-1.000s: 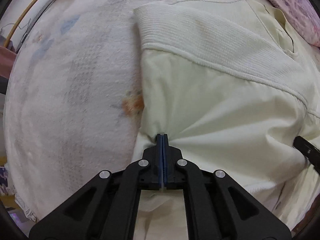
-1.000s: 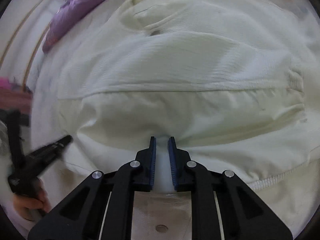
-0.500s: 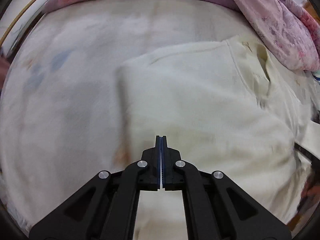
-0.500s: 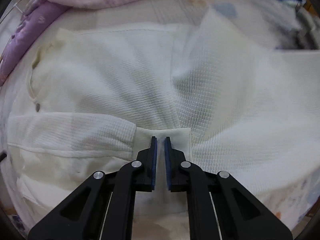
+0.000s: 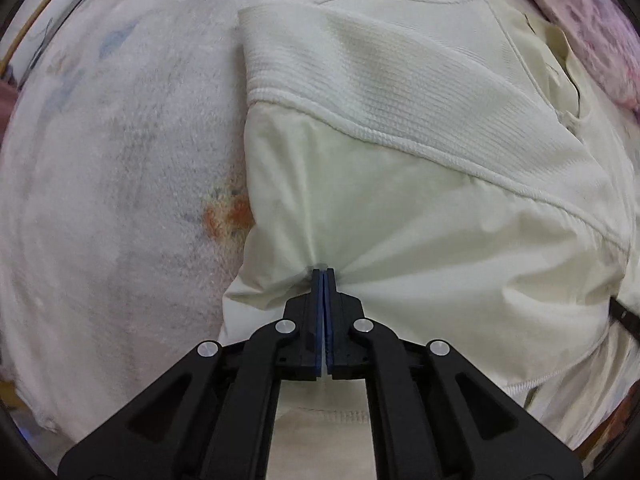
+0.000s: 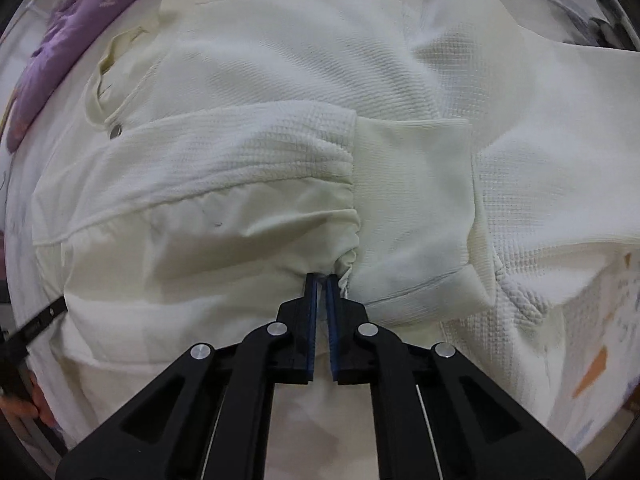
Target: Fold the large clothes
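Garment: a cream jacket (image 5: 420,128) lies spread on a pale blanket (image 5: 112,184), with a waffle-knit upper part and a smooth lower part divided by a corded seam.
Sleeve: folded across the body; its ribbed cuff (image 6: 412,200) lies flat near the middle of the right wrist view.
Left tongs (image 5: 323,274): clenched on the smooth fabric near the jacket's left edge, creases fanning out from the pinch.
Right tongs (image 6: 321,280): their jaws have just been closing and now pinch gathered fabric where the sleeve meets the cuff; only a thin gap shows between the blue pads.
Collar: a snap button (image 6: 116,132) sits by the neck opening, at the upper left of the right wrist view.
Surroundings: purple patterned bedding (image 6: 76,28) lies beyond the jacket; an orange blotch (image 5: 228,216) marks the blanket just beside the jacket's edge.
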